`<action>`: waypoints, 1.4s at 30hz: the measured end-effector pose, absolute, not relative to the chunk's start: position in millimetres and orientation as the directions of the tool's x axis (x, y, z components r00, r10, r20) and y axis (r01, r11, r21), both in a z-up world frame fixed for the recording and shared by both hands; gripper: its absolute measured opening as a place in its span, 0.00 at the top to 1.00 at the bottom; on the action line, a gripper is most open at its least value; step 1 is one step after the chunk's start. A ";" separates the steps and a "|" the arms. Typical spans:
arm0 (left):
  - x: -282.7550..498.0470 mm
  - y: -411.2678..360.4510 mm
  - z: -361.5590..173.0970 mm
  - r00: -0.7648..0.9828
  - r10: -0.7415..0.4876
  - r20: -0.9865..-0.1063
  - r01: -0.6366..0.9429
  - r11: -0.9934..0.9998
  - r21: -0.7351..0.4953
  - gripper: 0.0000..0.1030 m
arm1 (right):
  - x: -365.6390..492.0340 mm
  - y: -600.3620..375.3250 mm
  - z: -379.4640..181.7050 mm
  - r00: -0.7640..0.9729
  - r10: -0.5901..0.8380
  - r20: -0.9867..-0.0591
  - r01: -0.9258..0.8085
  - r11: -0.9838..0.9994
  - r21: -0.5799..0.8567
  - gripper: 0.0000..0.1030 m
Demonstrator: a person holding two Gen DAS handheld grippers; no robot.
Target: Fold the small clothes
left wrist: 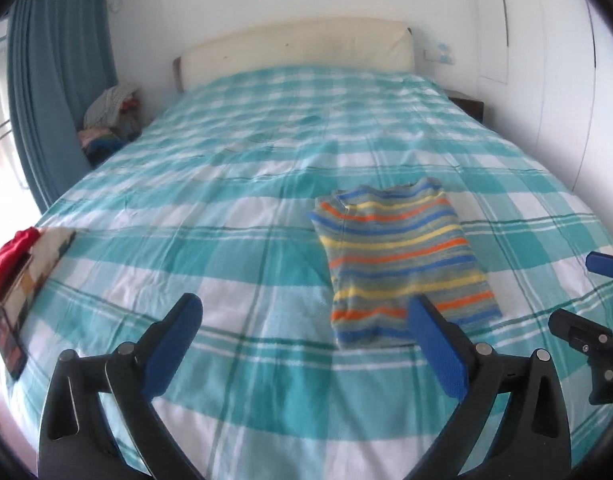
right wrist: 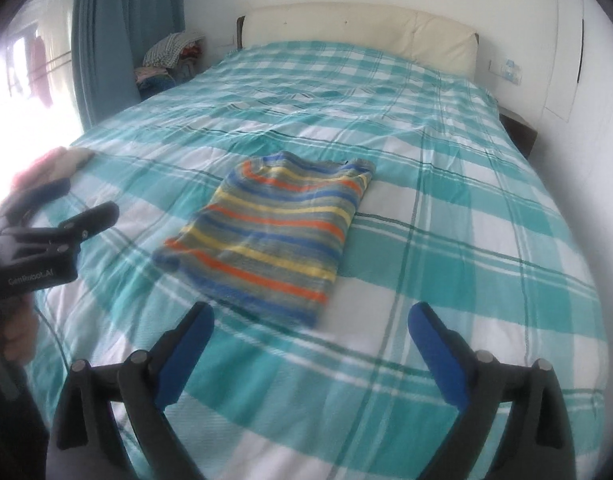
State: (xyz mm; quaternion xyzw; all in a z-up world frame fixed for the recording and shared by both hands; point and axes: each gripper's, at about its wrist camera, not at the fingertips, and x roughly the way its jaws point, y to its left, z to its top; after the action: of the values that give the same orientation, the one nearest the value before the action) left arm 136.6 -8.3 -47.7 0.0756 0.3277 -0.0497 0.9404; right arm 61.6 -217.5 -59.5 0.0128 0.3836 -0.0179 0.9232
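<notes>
Left wrist view: your left claw (left wrist: pixel 302 332) stood wide open, empty, above the bed (left wrist: pixel 226 208).
Right wrist view: your right claw (right wrist: pixel 311 338) gaped empty.
Shirt (right wrist: pixel 274 224): folded flat on the bed.

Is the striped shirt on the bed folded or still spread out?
Folded. The striped shirt lies on the checked bedcover as a compact rectangle, no sleeves sticking out, neckline at the far end.
</notes>
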 end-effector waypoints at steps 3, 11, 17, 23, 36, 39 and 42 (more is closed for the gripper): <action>119.7 -4.6 -40.3 0.778 -0.050 -0.626 0.135 0.987 0.089 0.01 | 43.2 -205.4 -44.7 0.729 -0.029 -0.684 0.055 0.998 0.016 0.06; 78.7 -2.3 -21.7 0.806 0.009 -0.591 0.087 0.987 0.134 0.01 | 11.3 -182.1 -27.6 0.738 -0.036 -0.674 0.054 0.999 0.006 0.05; 60.3 2.5 -19.7 0.789 0.032 -0.614 0.051 0.992 0.117 0.01 | -5.2 -177.3 -20.4 0.738 -0.032 -0.674 0.076 0.996 0.036 0.01; 40.8 -1.1 -24.6 0.758 0.045 -0.650 0.080 0.983 0.162 0.01 | -22.6 -170.5 -11.9 0.729 -0.035 -0.683 0.074 0.997 0.028 0.01; 21.1 8.2 -10.1 0.748 -0.057 -0.661 0.126 0.990 0.057 0.00 | -34.8 -162.3 0.4 0.713 -0.066 -0.698 0.081 0.997 -0.012 0.00; 20.2 11.6 -5.9 0.751 -0.049 -0.659 0.107 0.993 0.049 0.00 | -35.7 -159.3 3.6 0.712 -0.082 -0.698 0.087 0.996 -0.029 0.00; 21.1 13.8 -2.5 0.746 -0.034 -0.665 0.093 0.994 0.054 0.00 | -34.0 -156.9 8.5 0.715 -0.083 -0.694 0.087 0.996 -0.030 0.01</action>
State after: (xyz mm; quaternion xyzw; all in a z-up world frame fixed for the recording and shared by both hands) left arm 21.1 13.8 -2.5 0.0419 0.3547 -0.0340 0.9334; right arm -34.0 -156.9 8.5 0.0025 0.3747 -0.0459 0.9260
